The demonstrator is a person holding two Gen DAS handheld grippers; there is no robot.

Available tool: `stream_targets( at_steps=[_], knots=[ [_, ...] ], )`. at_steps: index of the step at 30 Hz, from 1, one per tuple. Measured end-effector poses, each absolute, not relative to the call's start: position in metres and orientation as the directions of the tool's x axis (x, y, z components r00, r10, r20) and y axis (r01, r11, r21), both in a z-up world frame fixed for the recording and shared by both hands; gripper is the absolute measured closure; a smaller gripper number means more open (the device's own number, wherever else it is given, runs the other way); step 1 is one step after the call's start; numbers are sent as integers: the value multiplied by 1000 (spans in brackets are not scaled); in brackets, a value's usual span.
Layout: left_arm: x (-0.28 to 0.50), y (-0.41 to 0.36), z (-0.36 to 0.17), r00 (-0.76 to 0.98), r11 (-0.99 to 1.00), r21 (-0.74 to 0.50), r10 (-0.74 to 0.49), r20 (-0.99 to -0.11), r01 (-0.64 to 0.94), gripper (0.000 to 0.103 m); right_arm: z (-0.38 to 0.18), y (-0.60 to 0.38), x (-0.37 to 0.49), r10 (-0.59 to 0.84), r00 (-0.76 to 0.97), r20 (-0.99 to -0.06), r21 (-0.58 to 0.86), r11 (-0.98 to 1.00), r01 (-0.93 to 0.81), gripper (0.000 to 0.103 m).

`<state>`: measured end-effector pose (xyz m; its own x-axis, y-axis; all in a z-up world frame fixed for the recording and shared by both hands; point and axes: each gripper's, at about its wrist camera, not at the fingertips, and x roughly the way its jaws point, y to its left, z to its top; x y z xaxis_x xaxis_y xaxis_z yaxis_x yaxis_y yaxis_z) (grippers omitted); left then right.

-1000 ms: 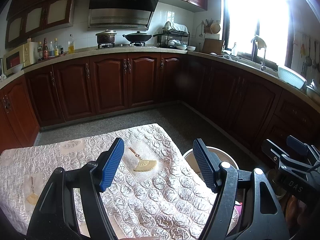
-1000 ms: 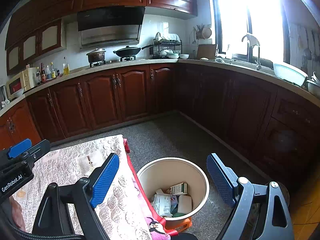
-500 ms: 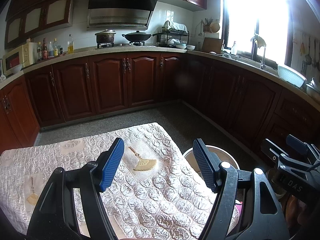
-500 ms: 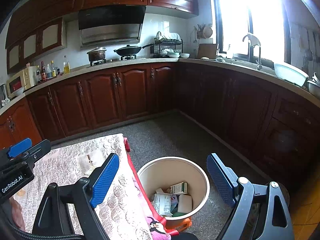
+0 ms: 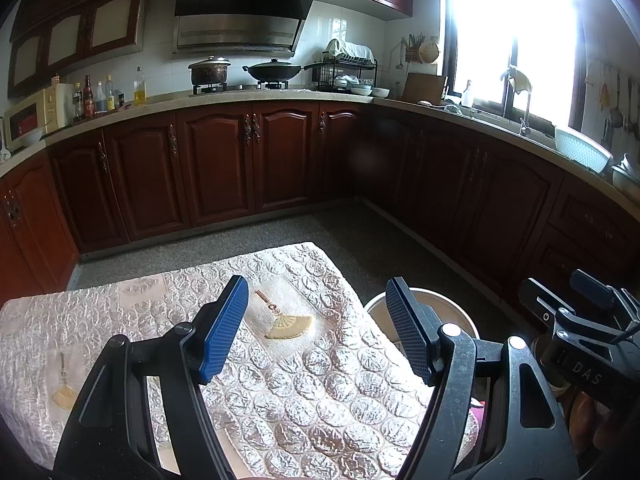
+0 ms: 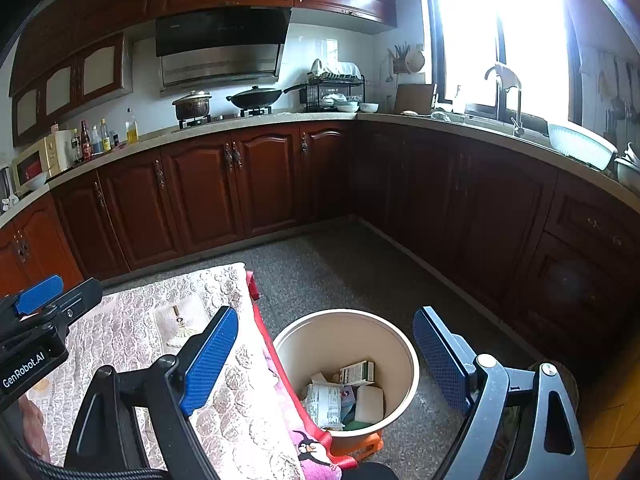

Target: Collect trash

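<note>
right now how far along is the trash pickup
Done, it seems: the bin beside the table already holds cartons and wrappers, and the quilted tablecloth shows no litter. In hand: nothing; the left tool and right tool are both open and empty. Left: no trash visible outside the bin, though parts of the table are hidden.

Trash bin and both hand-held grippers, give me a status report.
Left hand-held gripper open, empty. Right hand-held gripper open, empty, above the trash bin. Cartons and wrappers already inside. Nothing in the way.
</note>
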<state>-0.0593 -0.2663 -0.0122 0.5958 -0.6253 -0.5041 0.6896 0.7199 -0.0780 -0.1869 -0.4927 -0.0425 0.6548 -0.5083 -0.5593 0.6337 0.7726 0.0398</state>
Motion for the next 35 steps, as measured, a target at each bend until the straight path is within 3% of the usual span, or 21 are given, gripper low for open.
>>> stream_targets(
  at_steps=[35],
  knots=[
    [-48,-262,-25,581,709,-79,-631,-514,700,33,-51,-493,-184,-501,642,-581,32,773,633,15]
  ],
)
